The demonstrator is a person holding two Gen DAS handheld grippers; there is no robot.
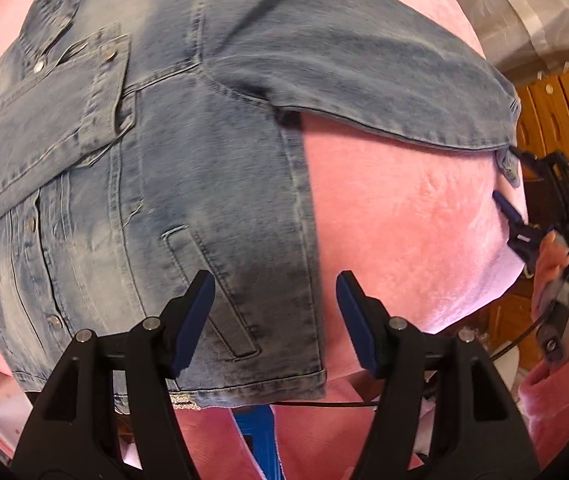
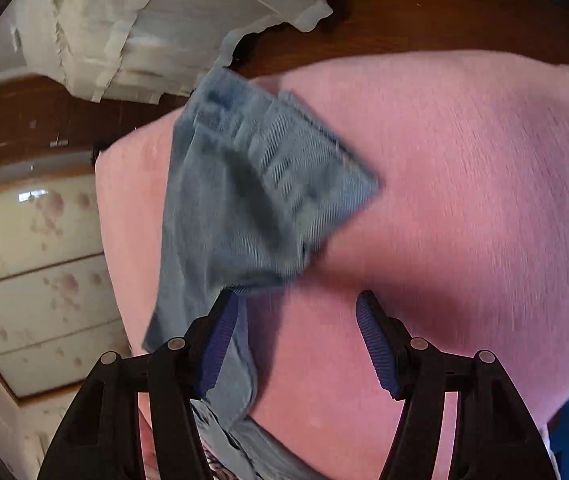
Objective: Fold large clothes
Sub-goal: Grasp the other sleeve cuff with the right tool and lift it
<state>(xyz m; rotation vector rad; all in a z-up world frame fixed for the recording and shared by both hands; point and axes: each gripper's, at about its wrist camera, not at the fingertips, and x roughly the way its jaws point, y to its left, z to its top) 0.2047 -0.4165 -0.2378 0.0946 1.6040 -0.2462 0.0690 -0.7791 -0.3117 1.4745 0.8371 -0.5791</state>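
Denim jacket, faded light-blue, metal snap buttons [image 1: 156, 152]: lies spread on a pink plush-covered surface [image 1: 404, 232]; whether that is a bed or a desk cannot be told. In the left wrist view it fills the frame from 9 to 1 o'clock, with one sleeve already folded across the chest at 10 o'clock and the other sleeve [image 1: 364, 76] stretched out toward 3 o'clock.

Left hand-held gripper, black frame, blue pads [image 1: 275, 322]: fingers apart, holding nothing. It hangs above the jacket's lower hem and slanted welt pocket [image 1: 208, 296], at 6 o'clock; the left pad sits over denim, the right pad over bare pink cover just beside the jacket's side seam.

Right hand-held gripper [image 2: 297, 340]: fingers spread wide, nothing clamped. The blurred sleeve cuff [image 2: 260, 184] lies directly ahead toward 11 o'clock, its near edge touching or just over the left pad; which, the blur hides. In the left wrist view this gripper appears at 3 o'clock, at the cuff end.

Surroundings: white ruffled cloth [image 2: 156, 24] at 11 o'clock, floral cream cabinet [image 2: 36, 264] at 9 o'clock, brown wooden floor [image 2: 444, 12].
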